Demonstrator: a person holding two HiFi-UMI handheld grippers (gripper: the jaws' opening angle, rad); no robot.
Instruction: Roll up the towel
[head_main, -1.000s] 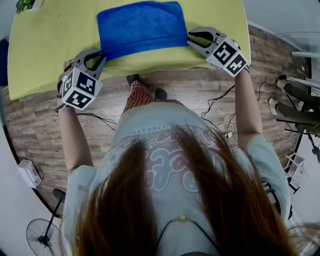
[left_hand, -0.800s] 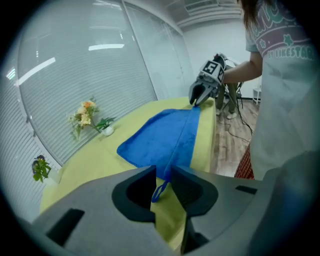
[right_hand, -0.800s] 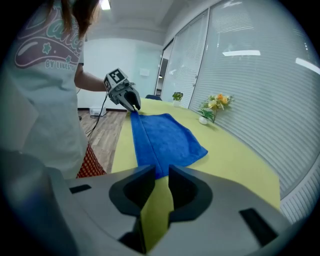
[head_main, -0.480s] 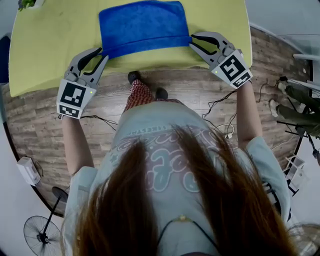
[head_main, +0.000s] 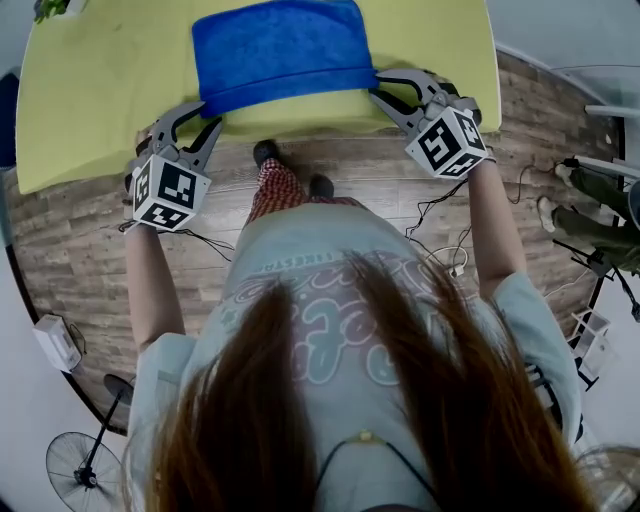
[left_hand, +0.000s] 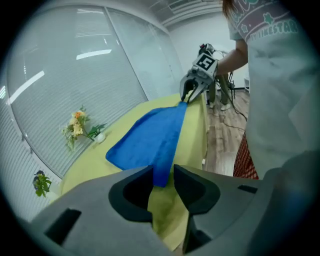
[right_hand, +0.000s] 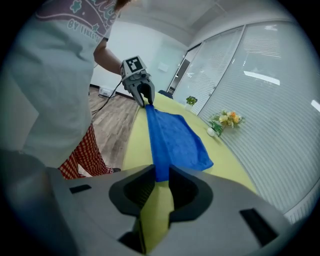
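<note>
Office corner around a cloth-covered tabletop (head_main: 430, 40)
A yellow-green cloth (head_main: 100, 90) covers the tabletop and hangs over its near edge, above a grey-brown wooden plank floor (head_main: 80, 250). Black cables (head_main: 437, 203) trail across the planks on the right. A pedestal fan (head_main: 85, 465) stands at the lower left, with a white box (head_main: 55, 345) near it at the floor's edge. Toward the far side of the tabletop a small white vase of orange and yellow flowers (left_hand: 76, 125) stands close to the window blinds (left_hand: 65, 75), a green potted plant (left_hand: 41, 182) sits farther along, and a white rack (head_main: 590, 330) stands at the right
</note>
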